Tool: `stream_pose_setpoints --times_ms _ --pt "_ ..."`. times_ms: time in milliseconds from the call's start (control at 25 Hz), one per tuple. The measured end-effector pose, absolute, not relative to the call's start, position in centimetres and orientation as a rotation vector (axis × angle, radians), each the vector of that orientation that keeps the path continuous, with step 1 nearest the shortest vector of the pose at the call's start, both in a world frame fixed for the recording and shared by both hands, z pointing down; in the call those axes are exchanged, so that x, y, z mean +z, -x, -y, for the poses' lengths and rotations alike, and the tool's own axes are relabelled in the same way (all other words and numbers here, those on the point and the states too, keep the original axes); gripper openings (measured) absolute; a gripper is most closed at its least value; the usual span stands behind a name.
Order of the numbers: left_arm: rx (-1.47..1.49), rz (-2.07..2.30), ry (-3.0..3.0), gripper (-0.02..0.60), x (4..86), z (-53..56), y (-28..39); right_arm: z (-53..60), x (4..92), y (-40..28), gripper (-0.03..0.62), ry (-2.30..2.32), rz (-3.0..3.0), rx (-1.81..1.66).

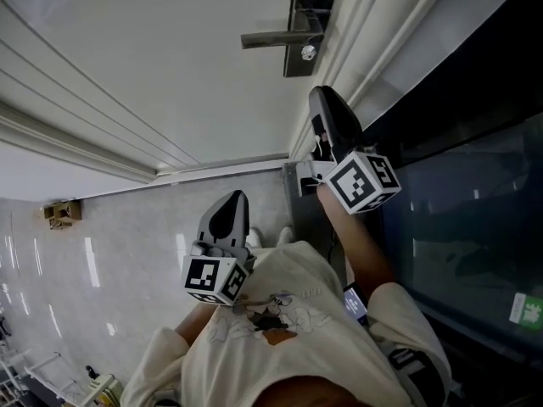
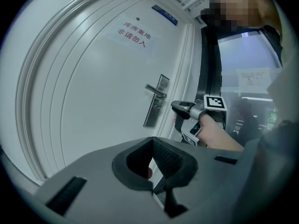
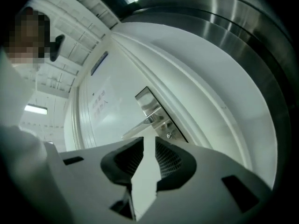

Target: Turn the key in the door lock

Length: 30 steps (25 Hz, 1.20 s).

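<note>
The white door (image 1: 170,83) fills the scene. The right gripper (image 1: 327,100) is raised near its edge, fingers parted with nothing between them. The left gripper (image 1: 235,202) hangs lower and farther back, fingers closed on nothing. Ahead of the right gripper, apart from it, sits the lock plate (image 1: 303,24) with its handle (image 1: 271,38). Just below the handle is the shiny lock (image 1: 309,52), too small to read in detail.

The door (image 1: 170,75) is smoothly painted white with a soft sheen. Its lever handle (image 1: 271,38) and lock plate (image 1: 294,66) are brushed metal. The floor (image 1: 110,244) is glossy, veined stone-look tile. The right gripper (image 3: 148,158) has a matt grey plastic shell and dark, ribbed pads (image 3: 169,160).
</note>
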<state>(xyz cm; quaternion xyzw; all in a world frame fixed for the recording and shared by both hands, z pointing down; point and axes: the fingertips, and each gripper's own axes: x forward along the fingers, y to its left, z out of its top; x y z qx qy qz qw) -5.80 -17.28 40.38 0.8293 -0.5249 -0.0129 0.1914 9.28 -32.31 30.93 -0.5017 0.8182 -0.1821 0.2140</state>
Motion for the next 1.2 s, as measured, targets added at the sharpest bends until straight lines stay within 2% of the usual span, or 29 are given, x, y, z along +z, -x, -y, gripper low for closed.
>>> stream_pose_setpoints --times_ms 240,720,1200 --pt "-0.037 1.402 -2.368 0.006 40.6 17.7 4.0 26.2 32.3 -8.1 0.009 1.441 -2.408 -0.371" --pt "-0.044 1.240 -2.475 0.006 40.0 17.6 0.9 18.7 36.5 -8.1 0.006 1.656 -2.463 -0.346" --pt "-0.043 1.203 -2.498 0.006 39.8 17.6 0.7 17.6 38.4 -7.0 0.006 1.699 -2.477 -0.414"
